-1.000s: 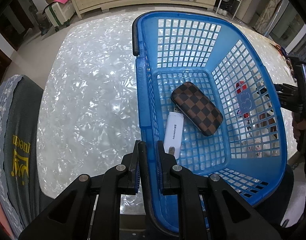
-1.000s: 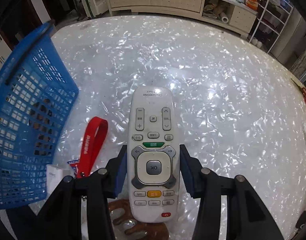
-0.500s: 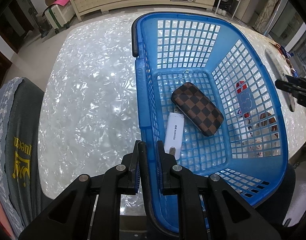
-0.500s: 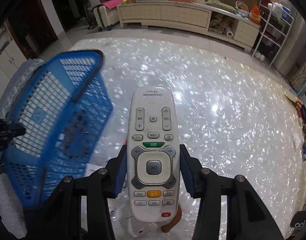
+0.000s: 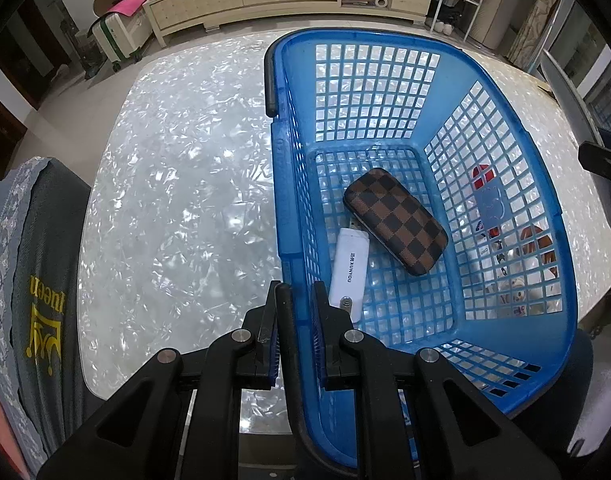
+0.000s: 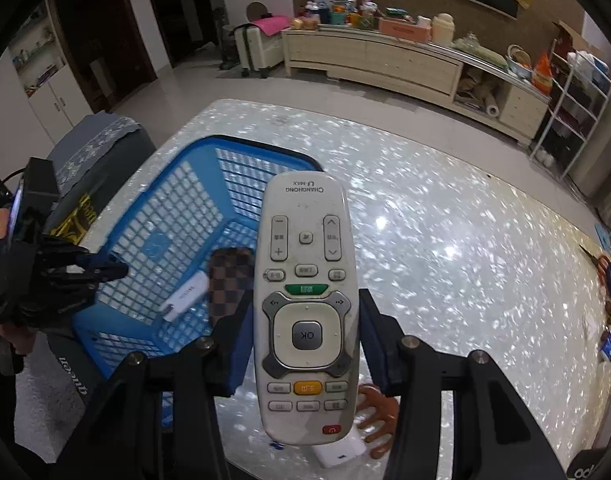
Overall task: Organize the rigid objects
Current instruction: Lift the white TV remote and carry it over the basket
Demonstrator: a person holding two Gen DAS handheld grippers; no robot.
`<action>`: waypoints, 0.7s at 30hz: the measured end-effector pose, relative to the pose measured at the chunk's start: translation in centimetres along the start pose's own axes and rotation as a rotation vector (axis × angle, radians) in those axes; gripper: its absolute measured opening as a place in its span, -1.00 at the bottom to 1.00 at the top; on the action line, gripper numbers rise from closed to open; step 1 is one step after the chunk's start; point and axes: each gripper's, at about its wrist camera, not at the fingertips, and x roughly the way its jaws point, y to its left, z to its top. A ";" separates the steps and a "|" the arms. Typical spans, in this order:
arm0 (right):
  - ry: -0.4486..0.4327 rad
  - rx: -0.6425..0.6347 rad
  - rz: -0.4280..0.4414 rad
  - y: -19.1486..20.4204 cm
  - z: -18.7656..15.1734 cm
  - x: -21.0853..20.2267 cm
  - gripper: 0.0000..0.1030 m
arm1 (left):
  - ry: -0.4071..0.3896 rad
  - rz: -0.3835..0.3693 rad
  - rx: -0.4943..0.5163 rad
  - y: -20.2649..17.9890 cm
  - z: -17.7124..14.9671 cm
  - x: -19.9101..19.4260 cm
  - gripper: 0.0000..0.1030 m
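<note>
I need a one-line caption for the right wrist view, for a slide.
Right gripper holds a white remote control above the table, beside the blue basket steadied by the left gripper.

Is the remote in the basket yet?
Not yet. The remote is clamped in the right hand-held gripper, held above the table beside the blue basket.

Jaws clamped on blue basket (image 5: 283,208) rim
</note>
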 end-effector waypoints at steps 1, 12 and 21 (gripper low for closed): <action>-0.004 -0.006 0.008 0.5 0.2 -0.1 -0.11 | 0.000 -0.001 -0.001 0.1 0.0 0.0 -0.71; -0.017 -0.115 0.074 5.7 2.1 1.5 -0.11 | 0.002 -0.005 0.001 0.1 0.1 -0.1 -0.71; 0.029 -0.155 0.075 7.5 1.6 4.8 -0.11 | 0.003 -0.009 0.000 0.1 0.0 -0.1 -0.71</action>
